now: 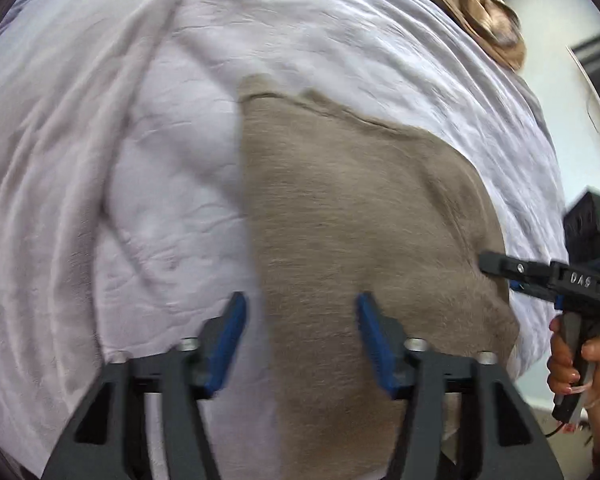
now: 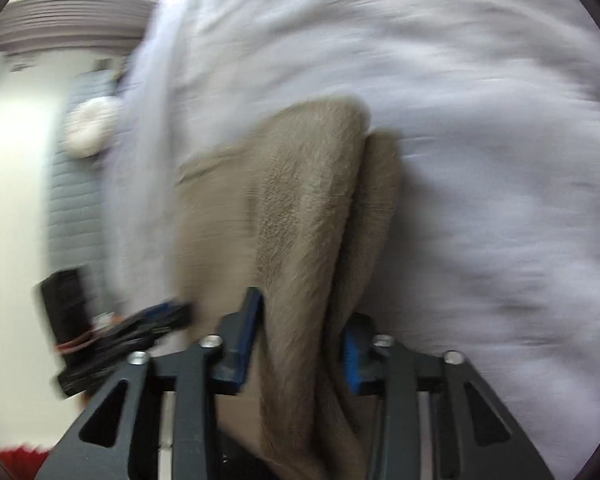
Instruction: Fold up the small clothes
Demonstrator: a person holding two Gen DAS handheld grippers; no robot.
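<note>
A small tan fleece garment (image 1: 360,208) lies on a white bedsheet (image 1: 172,184). My left gripper (image 1: 300,316) hovers open over its near left edge, blue pads (image 1: 230,332) apart, with the cloth flat beneath them. In the right wrist view the tan garment (image 2: 300,200) rises in a thick fold between the fingers of my right gripper (image 2: 304,328). Its jaws stand apart, and the right pad (image 2: 354,356) is partly hidden by the fold. The right gripper (image 1: 496,264) also shows at the cloth's right edge, held by a hand (image 1: 572,364).
Rumpled white bedding (image 1: 60,160) is piled along the left. A brown patterned cloth (image 1: 480,12) lies at the bed's far corner. The bed's edge drops to a pale floor (image 2: 8,200). The left gripper (image 2: 168,316) shows at the left in the right wrist view.
</note>
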